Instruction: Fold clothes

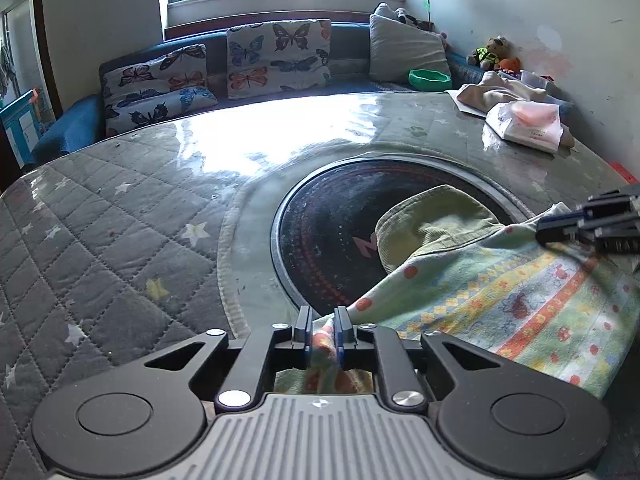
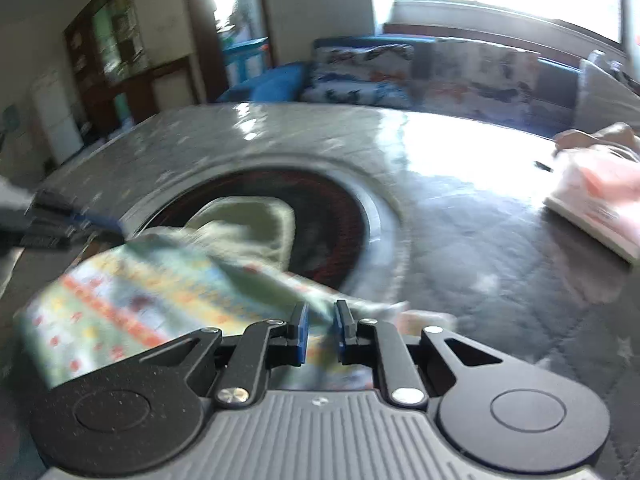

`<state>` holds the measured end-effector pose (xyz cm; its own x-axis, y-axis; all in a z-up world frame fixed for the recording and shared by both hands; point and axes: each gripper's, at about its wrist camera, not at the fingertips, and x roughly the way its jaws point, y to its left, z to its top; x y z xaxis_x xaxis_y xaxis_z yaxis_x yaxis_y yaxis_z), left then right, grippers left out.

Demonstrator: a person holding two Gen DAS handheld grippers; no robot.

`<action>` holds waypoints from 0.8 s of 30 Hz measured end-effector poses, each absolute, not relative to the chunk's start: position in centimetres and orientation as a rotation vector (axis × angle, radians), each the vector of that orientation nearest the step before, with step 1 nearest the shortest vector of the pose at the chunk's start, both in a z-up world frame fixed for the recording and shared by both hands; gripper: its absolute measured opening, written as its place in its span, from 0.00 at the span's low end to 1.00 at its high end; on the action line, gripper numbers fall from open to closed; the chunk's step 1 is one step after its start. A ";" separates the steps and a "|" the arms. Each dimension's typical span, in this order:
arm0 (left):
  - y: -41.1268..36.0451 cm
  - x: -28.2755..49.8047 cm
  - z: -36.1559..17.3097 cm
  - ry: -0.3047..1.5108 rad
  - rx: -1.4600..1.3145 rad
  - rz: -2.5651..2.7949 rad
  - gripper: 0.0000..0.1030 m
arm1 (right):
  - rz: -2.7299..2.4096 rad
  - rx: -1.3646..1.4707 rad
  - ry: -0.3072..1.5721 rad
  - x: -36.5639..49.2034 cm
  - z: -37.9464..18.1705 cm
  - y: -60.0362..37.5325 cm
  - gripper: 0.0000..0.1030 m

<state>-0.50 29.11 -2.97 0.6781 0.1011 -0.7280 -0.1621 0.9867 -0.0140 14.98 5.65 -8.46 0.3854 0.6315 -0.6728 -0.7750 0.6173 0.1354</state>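
Cloth, a patterned child's garment [image 1: 500,300], drapes partly over the round black hotplate [image 1: 320,240]; soft, light, floppy. Left gripper [image 1: 323,330] and right gripper [image 2: 320,326] pinch its near edge, best held at corners.

garment [image 1: 500,300]: small kids' piece, pale green with stripes of orange, yellow and blue plus little red dots
lining: plain olive-green, ribbed looking, showing where the top end flops open
pose: spread out, mostly flat, a bit rumpled
spot: half over the dark round panel, half on the grey quilted top
right wrist view [image 2: 132,292]: same cloth, pretty blurry
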 end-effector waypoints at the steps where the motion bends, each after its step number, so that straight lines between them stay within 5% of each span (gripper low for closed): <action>1: 29.3 -0.5 -2.9 0.813 -0.084 0.154 0.20 | 0.891 -0.196 0.754 15.4 -8.3 5.5 0.11; 9: 30.0 -0.5 -2.1 0.797 -0.104 0.220 0.22 | 0.946 -0.189 0.701 13.8 -6.6 7.2 0.13; 24: 26.5 0.3 -0.3 0.774 -0.186 0.077 0.21 | 1.026 -0.197 0.736 13.0 -9.0 14.4 0.33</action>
<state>0.27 26.48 -0.31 0.7134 0.0012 -0.7007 -0.1376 0.9808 -0.1384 13.00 14.38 -9.01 0.3055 0.7057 -0.6393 -0.8321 0.5242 0.1810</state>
